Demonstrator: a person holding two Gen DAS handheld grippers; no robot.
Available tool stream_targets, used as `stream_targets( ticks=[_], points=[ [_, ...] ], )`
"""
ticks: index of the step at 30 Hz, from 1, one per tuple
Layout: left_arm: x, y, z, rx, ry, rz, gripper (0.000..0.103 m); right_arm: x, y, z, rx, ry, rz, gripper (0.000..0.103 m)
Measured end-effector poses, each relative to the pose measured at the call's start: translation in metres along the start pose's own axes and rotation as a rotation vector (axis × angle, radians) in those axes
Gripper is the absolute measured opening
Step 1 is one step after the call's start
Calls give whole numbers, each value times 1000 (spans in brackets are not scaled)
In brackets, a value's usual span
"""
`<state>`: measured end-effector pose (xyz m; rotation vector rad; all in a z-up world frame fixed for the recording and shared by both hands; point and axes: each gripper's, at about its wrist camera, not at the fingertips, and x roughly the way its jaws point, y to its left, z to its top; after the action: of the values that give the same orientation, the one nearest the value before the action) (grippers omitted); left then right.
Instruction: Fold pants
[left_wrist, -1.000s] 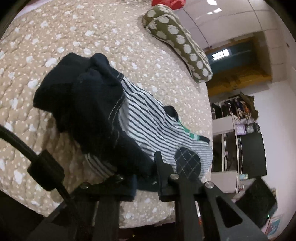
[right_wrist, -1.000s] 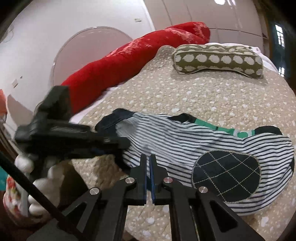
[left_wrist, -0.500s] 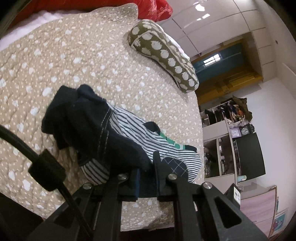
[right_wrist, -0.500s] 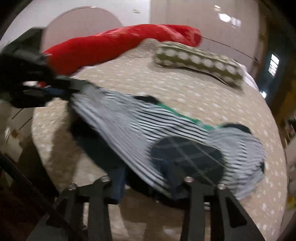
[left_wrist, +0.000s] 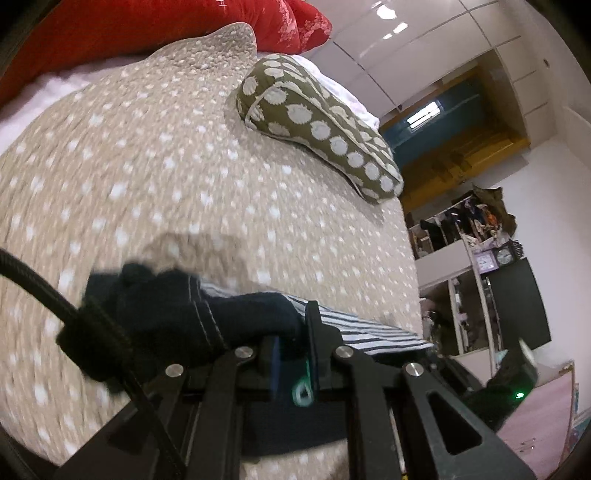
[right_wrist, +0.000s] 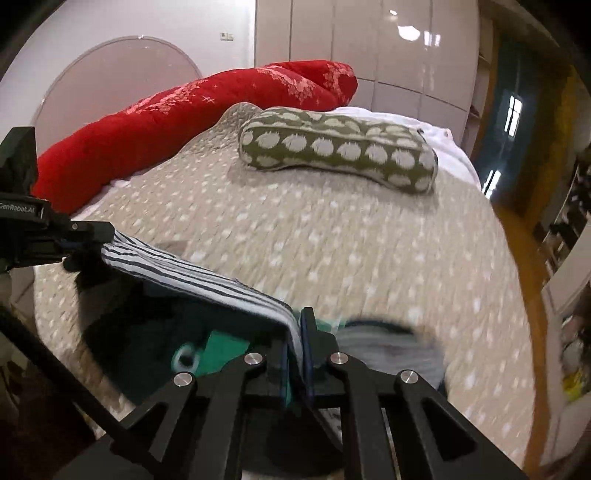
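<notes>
The pants (right_wrist: 207, 280) are black-and-white striped with dark navy parts and a green waistband. They hang stretched between my two grippers above the bed. My left gripper (left_wrist: 293, 354) is shut on the dark navy end of the pants (left_wrist: 192, 314). My right gripper (right_wrist: 295, 362) is shut on the striped edge near the green waistband (right_wrist: 221, 347). The left gripper also shows in the right wrist view (right_wrist: 85, 240), holding the far end. The lower part of the pants droops out of sight under the fingers.
The bed has a beige quilt with white spots (left_wrist: 147, 166). An olive pillow with white dots (right_wrist: 340, 147) lies at the far side, and a red bolster (right_wrist: 184, 118) lies behind it. Shelves and a wardrobe (left_wrist: 480, 258) stand beyond the bed's right edge.
The right gripper opened, then closed on the striped edge. Both grippers have lifted the pants off the quilt and pulled them taut between them.
</notes>
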<state>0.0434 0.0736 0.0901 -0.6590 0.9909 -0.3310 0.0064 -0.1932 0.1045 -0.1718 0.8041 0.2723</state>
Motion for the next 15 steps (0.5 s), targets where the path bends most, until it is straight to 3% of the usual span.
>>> stream_targets(
  ticks=[5,14,15],
  points=[
    [37,3,39,13,12,68,12,42,-14,31,0,47,-8,7],
    [88,28,72,-39,51,148,12,108,-32,54,-5,128,-46,7],
    [91,31,74,-49,51,152,12,115,-36,56,4,137,-55,12]
  ],
)
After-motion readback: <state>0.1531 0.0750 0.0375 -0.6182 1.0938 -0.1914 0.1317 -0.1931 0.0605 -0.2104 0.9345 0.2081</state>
